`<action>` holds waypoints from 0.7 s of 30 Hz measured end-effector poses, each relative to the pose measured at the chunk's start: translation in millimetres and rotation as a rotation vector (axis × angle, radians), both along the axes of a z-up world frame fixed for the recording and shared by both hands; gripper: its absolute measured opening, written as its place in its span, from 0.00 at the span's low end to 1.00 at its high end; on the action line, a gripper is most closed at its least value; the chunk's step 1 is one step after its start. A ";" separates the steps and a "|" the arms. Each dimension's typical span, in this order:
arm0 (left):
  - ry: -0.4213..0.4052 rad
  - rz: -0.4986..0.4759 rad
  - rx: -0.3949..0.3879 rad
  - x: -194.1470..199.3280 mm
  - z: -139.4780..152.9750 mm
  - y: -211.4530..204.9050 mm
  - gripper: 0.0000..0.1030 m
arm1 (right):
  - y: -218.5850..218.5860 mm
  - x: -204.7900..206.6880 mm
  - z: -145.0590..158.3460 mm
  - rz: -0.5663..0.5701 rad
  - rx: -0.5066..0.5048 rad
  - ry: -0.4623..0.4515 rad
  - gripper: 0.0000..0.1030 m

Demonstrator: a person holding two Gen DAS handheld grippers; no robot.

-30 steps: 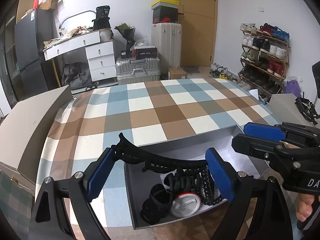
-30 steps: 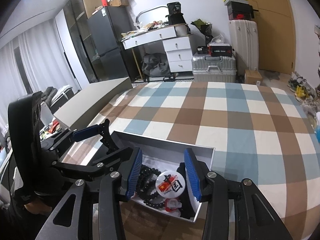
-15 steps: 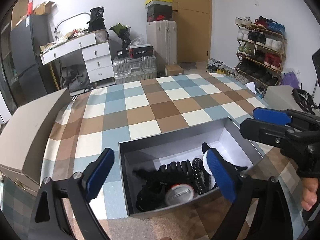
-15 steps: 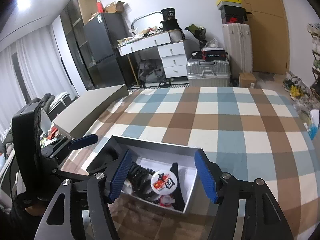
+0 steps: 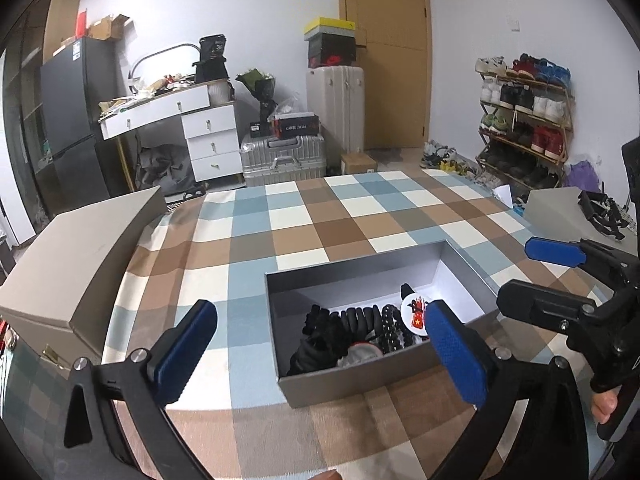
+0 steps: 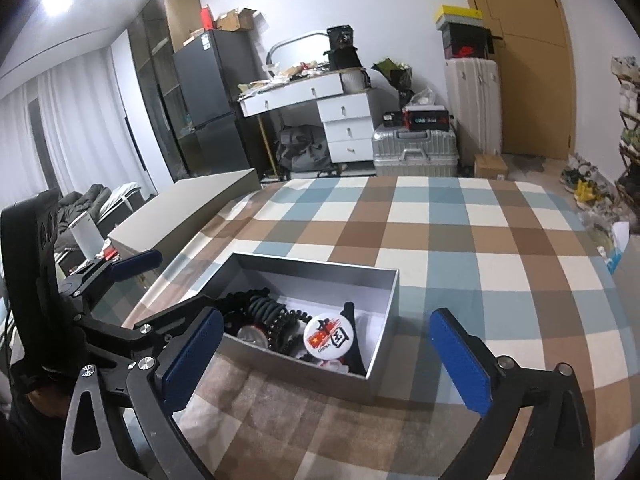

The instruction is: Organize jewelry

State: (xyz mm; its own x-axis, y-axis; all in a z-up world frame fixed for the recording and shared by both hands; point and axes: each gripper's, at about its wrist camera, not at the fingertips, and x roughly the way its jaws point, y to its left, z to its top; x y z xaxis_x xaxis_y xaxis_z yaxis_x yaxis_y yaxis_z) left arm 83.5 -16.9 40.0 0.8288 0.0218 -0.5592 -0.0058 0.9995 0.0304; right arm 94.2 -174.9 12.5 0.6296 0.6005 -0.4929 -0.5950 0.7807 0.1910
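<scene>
A grey open box (image 5: 372,276) (image 6: 386,308) sits on the checked tablecloth. Inside lie black hair claws (image 5: 328,344), a black bead bracelet (image 5: 394,330) (image 6: 286,334) and a round white badge with a red flag (image 5: 415,310) (image 6: 329,337). My left gripper (image 5: 320,356) is open and empty, raised in front of the box's near wall. My right gripper (image 6: 326,364) is open and empty, also in front of the box. Each gripper shows in the other's view, the right (image 5: 556,276) and the left (image 6: 138,284).
A beige box lid (image 5: 76,268) (image 6: 184,216) lies on the left of the table. The checked cloth (image 5: 320,216) stretches behind the box. Another grey box (image 5: 560,208) stands at the table's right edge. Suitcases, a desk and a shoe rack stand beyond.
My left gripper let go of the black hair claw, which now lies in the box. Both grippers have opened wide and pulled back and up from the box.
</scene>
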 end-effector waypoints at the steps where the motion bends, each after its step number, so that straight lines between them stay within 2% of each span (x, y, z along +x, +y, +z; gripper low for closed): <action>1: -0.008 0.004 -0.002 -2.7 -0.3 0.2 0.98 | 0.0 -3.8 -0.5 0.000 -0.005 -0.014 1.00; 5: -0.032 0.006 0.004 -12.9 -3.5 -0.9 0.98 | -0.6 -18.4 -2.8 0.003 -0.007 -0.066 1.00; 13: -0.064 0.011 -0.047 -23.4 -14.1 2.2 0.98 | 1.3 -38.8 -14.0 0.042 -0.011 -0.135 1.00; 21: -0.091 0.039 -0.053 -31.3 -20.9 4.7 0.98 | -3.1 -41.8 -24.6 0.045 0.043 -0.145 1.00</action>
State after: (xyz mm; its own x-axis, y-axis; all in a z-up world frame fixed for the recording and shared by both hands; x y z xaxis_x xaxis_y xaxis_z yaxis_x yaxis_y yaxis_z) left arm 52.1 -12.2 19.0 0.8750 0.0271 -0.4833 -0.0449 0.9987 -0.0253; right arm 52.4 -177.9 -12.2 0.6646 0.6480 -0.3719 -0.6528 0.7458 0.1328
